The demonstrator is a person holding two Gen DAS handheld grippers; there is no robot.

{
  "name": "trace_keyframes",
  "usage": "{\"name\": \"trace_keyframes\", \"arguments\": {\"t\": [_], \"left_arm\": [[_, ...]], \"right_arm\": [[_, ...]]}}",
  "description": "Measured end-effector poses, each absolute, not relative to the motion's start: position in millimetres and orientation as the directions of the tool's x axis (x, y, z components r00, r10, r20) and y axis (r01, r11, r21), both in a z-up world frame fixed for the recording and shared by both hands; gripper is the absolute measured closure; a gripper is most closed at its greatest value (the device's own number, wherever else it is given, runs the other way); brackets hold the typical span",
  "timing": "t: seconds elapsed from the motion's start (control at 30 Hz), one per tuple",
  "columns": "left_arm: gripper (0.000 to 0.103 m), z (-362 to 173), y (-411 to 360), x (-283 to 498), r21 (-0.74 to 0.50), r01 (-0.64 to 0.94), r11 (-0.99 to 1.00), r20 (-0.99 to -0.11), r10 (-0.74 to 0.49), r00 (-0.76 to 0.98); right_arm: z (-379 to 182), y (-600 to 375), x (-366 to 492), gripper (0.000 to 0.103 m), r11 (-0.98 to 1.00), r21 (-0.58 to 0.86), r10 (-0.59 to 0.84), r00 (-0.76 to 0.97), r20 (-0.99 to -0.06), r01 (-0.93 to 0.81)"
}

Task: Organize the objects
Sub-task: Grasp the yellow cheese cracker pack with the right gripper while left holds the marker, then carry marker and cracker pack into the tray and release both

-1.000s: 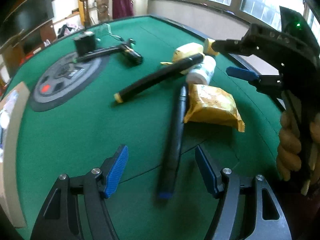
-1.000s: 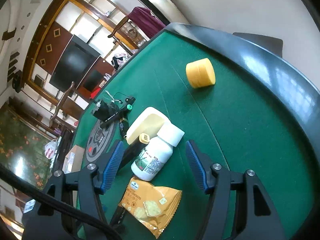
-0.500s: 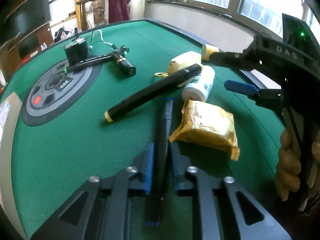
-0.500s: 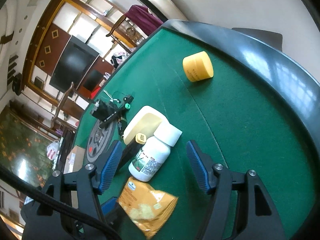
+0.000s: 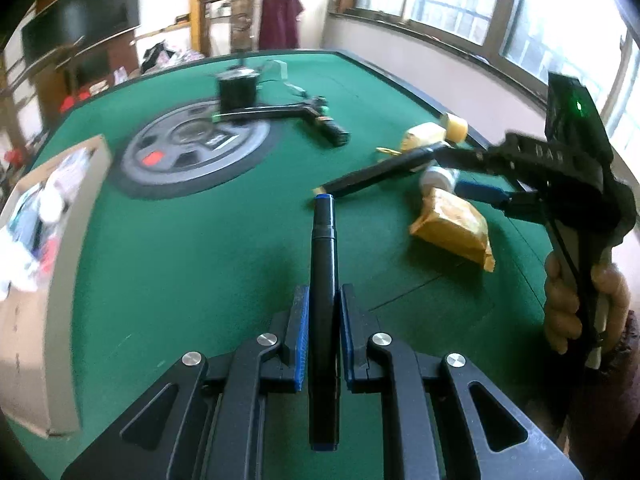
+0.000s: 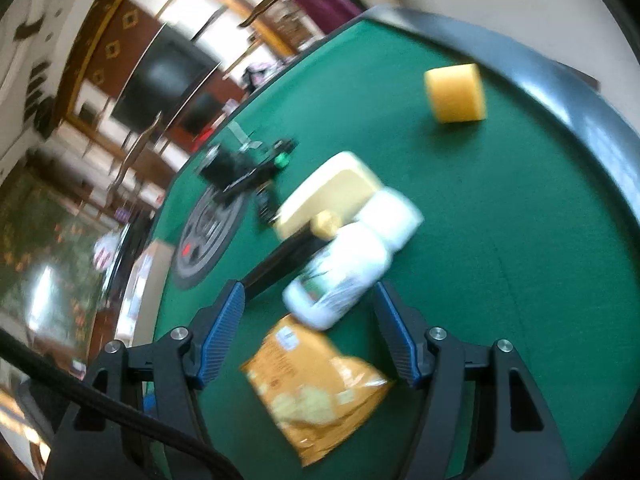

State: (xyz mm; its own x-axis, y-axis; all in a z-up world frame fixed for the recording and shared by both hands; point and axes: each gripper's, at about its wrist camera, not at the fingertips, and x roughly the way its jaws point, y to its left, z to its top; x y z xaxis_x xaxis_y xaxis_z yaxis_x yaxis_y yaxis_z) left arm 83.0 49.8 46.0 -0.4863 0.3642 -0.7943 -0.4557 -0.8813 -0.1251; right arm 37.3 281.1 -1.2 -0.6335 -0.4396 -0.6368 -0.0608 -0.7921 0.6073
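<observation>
Motion-blurred in right wrist view: white bottle (image 6: 340,276), snack packet (image 6: 316,388). Cardboard box (image 5: 44,240) cut off at left edge, contents indistinct.

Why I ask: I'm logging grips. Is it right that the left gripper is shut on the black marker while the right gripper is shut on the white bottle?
Not quite. The left gripper is shut on the black marker, but the right wrist view shows the right gripper open, its fingers on either side of the white bottle.

Left wrist view: low over the green felt table (image 5: 168,248), facing forward along its tool (image 5: 323,344). Right wrist view: close, tilted, facing down-table. Shared: crinkled yellow snack packet (image 5: 454,232) (image 6: 316,388), white plastic bottle (image 5: 439,178) (image 6: 340,276).
</observation>
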Motion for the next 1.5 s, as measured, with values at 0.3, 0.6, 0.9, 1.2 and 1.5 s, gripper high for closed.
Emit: {"name": "trace_keyframes", "arguments": {"t": [0.3,0.6,0.9,1.2,1.5], "left_arm": [[0.091,56,4,85,-0.163,-0.398,-0.903,-0.775,0.367,-0.515],[0.091,55,-25,89,-0.213,-0.374,-0.903,-0.760,0.394,-0.518],[0.091,58,-69,96,-0.251,-0.314,-0.915,-0.736,0.392,-0.553],[0.091,73,-144,93,-0.237,-0.173,-0.956,-0.717,0.292,-0.633],[0.091,69,-212,69,-0.140,-0.035,-0.989,-0.758,0.130,-0.639]], "right_arm": [[5,226,49,0.037,-0.960,0.277,-0.251,-0.548,-0.798,0.037],[10,207,60,0.037,-0.988,0.145,-0.155,-0.546,-0.823,0.061],[5,186,67,0.042,-0.997,0.038,-0.070,-0.537,-0.840,0.069],[38,177,73,0.060,-0.983,0.164,-0.180,-0.555,-0.812,0.080],[86,85,55,0.060,-0.894,0.339,-0.446,-0.499,-0.743,0.294]]}}
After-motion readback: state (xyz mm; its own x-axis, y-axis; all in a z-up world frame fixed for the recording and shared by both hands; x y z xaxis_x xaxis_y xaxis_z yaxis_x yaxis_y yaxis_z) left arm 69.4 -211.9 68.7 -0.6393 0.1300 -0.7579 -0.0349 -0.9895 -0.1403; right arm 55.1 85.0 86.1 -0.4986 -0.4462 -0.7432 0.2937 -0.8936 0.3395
